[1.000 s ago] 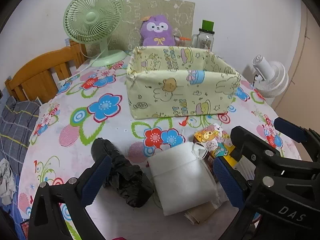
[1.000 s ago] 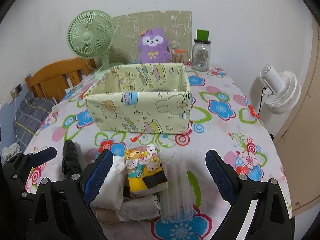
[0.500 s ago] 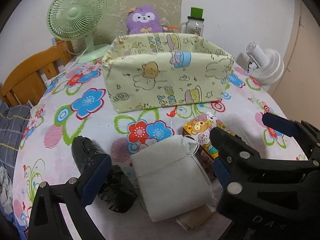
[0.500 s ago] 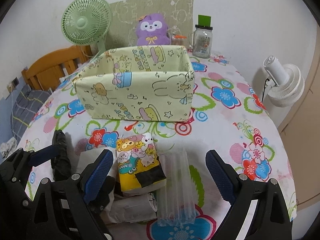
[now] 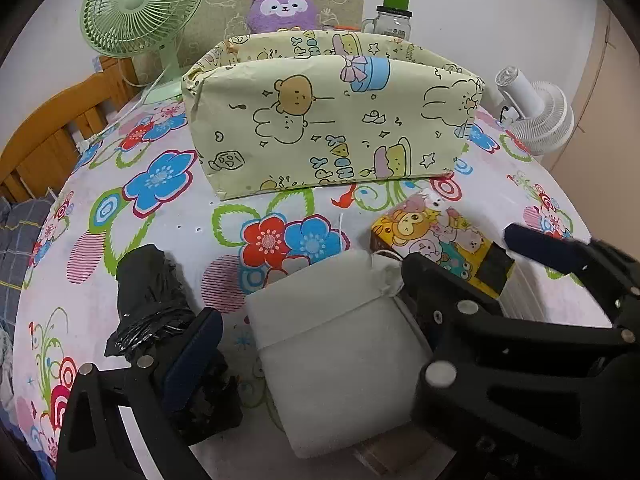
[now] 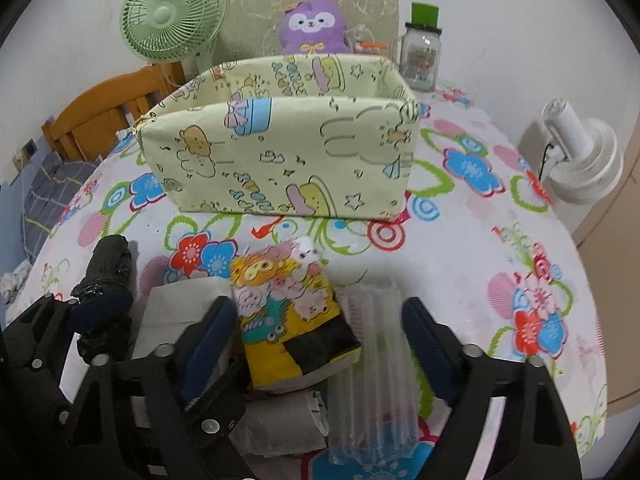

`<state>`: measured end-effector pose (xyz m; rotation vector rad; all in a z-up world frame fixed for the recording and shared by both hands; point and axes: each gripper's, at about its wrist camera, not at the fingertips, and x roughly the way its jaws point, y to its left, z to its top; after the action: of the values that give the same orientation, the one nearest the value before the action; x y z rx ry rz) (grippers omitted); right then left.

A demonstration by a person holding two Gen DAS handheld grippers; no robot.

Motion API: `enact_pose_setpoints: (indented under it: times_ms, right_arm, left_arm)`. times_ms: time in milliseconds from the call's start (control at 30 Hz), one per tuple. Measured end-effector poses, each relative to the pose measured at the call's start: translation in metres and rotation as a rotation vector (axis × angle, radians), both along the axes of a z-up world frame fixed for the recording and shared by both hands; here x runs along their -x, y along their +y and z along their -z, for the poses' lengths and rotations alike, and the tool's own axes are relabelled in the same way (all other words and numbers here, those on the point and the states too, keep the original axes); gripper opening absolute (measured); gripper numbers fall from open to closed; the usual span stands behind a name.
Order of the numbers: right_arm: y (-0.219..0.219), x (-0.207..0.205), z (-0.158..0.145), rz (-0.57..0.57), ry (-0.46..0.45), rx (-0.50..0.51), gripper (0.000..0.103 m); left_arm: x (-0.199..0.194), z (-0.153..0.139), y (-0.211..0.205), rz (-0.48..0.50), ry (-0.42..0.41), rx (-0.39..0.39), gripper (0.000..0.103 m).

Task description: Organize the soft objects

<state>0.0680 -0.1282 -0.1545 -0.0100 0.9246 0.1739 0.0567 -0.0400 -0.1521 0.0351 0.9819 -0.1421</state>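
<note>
left gripper (image 5: pixel 304 344): you've dropped it over the white pouch (image 5: pixel 336 364), jaws spread, no pinch yet.
right gripper (image 6: pixel 320 332): closing in around the cartoon pack (image 6: pixel 292 312), not yet pinching.
fabric bin (image 6: pixel 280 160): far side, open top.
room: clear tablecloth (image 6: pixel 460 280) right, table edge near.

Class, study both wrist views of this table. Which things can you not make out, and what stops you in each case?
- Inside of the fabric bin: both views, hidden by its front wall.
- Left gripper: its right finger is hidden behind the right gripper.
- Beige item: left view, under the white pouch.
- Jar contents: too small.
</note>
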Motion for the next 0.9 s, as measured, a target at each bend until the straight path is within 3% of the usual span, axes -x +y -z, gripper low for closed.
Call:
enact_pose_setpoints:
  times_ms: [67,133,167,300,567,900]
  right_arm:
    - [-0.001,-0.002,0.002,0.002,0.015,-0.021,0.074]
    - [-0.001,-0.004,0.004,0.003,0.030,-0.030,0.055]
    - [-0.002,-0.006,0.006,0.012,0.040,-0.025,0.054]
    - [-0.001,-0.007,0.006,0.011,0.034,-0.013,0.053]
    - [-0.007,-0.011,0.003,0.028,0.029,-0.030,0.052]
    - [-0.012,-0.009,-0.008,0.040,0.013,-0.040,0.052]
  left_arm:
    - [-0.001,0.000,0.000,0.001,0.000,0.006,0.100]
    - [-0.002,0.000,0.000,0.005,0.001,0.010,0.096]
    - [-0.003,0.000,0.000,0.007,0.004,0.010,0.094]
    - [-0.006,0.003,-0.001,0.014,0.019,0.027,0.090]
    - [-0.011,0.000,-0.001,0.023,0.001,0.051,0.072]
    - [-0.013,-0.012,-0.006,0.035,-0.025,0.041,0.068]
